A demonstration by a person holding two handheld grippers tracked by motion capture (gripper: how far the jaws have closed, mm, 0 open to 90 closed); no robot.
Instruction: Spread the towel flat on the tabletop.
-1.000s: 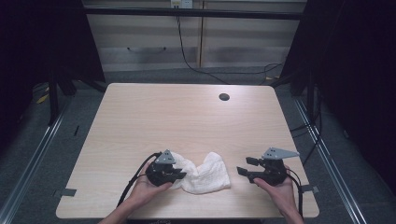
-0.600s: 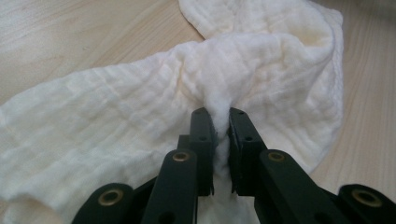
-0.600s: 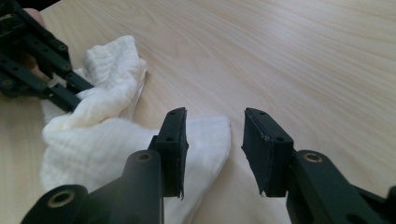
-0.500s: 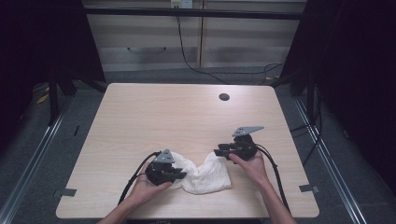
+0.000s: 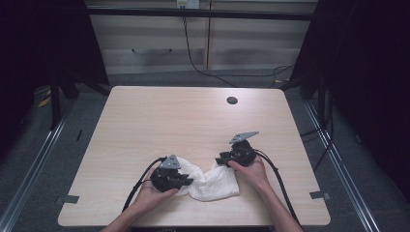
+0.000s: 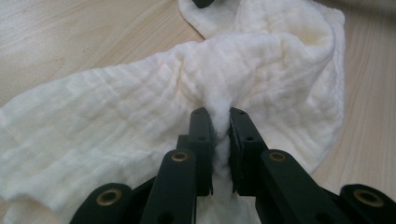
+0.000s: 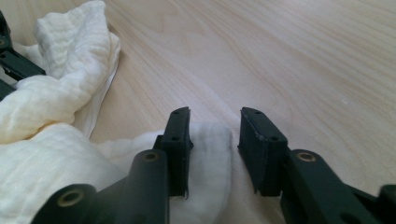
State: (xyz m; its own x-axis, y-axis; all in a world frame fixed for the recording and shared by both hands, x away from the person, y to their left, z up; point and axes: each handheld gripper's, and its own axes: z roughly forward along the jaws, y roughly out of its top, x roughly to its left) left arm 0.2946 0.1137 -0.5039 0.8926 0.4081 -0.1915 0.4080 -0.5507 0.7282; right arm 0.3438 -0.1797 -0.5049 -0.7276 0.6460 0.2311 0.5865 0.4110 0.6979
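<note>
Crumpled white muslin cloth (image 5: 212, 181) lies at table's (image 5: 145, 125) near edge | left gripper (image 6: 218, 122) clamped on a fold | right gripper (image 7: 215, 135) agape astride a corner, probably about to pinch | spreading not yet begun.

Two hand-held black grippers, bare forearms, no sleeves.
Left gripper (image 5: 184, 181) and right gripper (image 5: 222, 160): matte black bodies, each topped by a grey three-cornered plate, black cable looping back along the arm. Jaws are flat black bars with small dark screws near the tips; brass-coloured rivets at the linkage pivots.
</note>
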